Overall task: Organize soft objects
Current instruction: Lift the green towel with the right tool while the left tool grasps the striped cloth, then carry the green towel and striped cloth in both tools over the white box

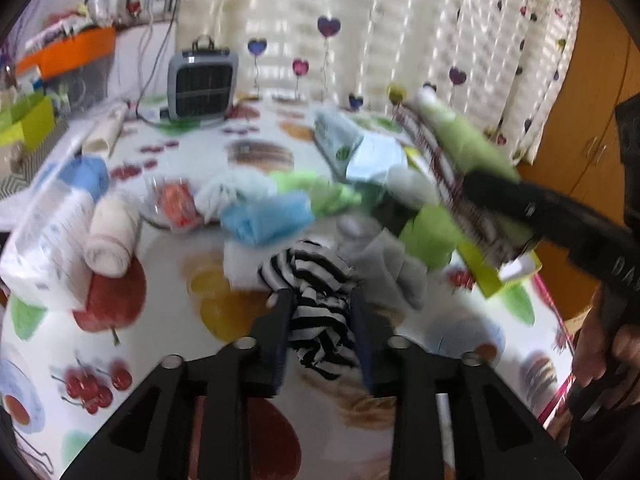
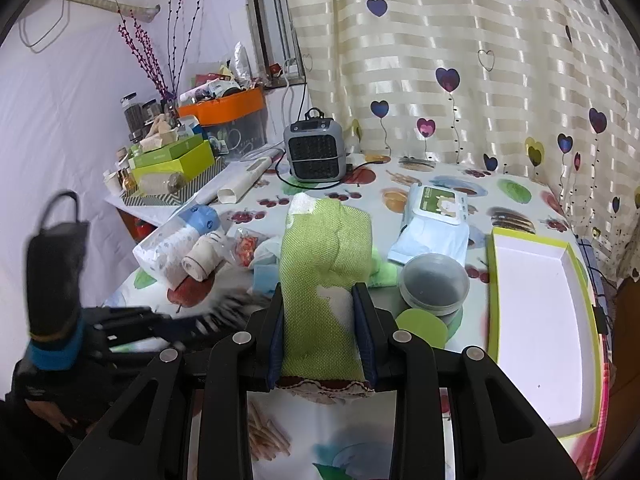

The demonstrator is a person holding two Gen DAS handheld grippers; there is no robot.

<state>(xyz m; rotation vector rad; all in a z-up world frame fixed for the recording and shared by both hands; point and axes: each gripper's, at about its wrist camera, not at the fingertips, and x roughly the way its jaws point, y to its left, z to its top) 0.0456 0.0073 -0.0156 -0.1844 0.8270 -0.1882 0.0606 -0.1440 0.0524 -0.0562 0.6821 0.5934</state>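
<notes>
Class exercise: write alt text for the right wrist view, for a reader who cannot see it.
The right gripper is shut on a green mesh-covered soft bundle, held above a table with a fruit-print cloth. To its right an empty green-rimmed white tray lies flat; a wet wipes pack and a small grey heater sit behind.

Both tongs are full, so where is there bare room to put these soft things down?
The white inside of the green-edged tray lies bare, right of the grey lidded tub. Tablecloth between the heater and wipes pack is open too. It is crowded from the tissue pack across to the blue cloth.
</notes>
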